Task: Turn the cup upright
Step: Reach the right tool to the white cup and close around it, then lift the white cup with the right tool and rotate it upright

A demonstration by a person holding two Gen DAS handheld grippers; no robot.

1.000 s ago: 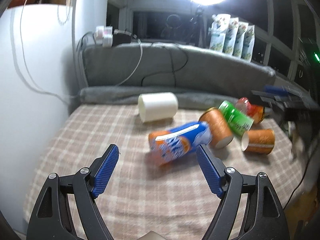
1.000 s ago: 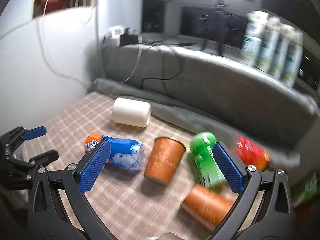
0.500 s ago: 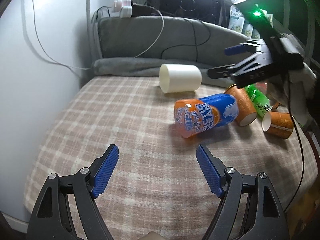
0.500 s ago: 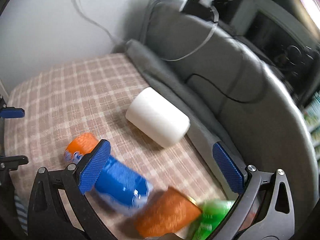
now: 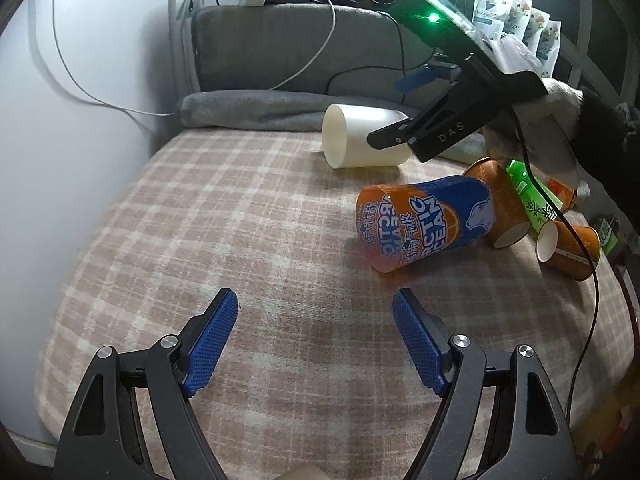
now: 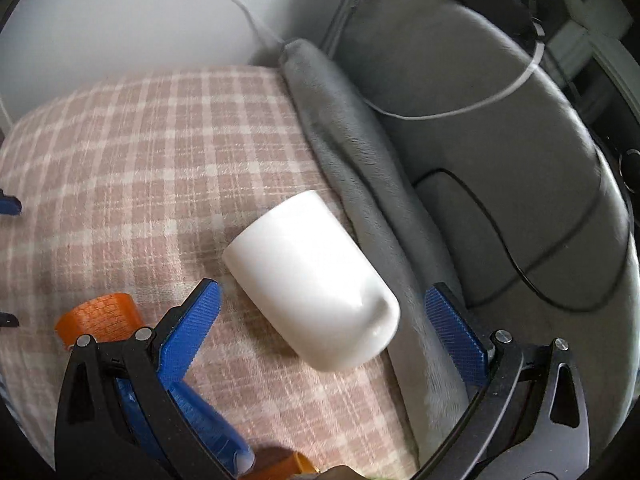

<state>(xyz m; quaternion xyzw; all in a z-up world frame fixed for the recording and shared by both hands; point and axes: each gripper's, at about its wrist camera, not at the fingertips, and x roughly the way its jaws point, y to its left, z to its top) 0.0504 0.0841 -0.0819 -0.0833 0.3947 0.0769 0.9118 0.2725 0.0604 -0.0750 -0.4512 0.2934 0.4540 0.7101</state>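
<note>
A white cup lies on its side on the plaid cloth, against a grey rolled blanket. My right gripper is open, its blue pads either side of the cup's closed end, apart from it. In the left wrist view the white cup shows its open mouth to the left, with the right gripper above it. My left gripper is open and empty over the cloth near the front edge.
An orange-and-blue cup lies on its side in the middle. Two orange paper cups and a green can lie at the right. A grey cushion with cables backs the surface. A white wall stands left.
My right gripper has moved forward and down over the white cup, which now sits between its pads. My left gripper has drawn back slightly and stays open.
</note>
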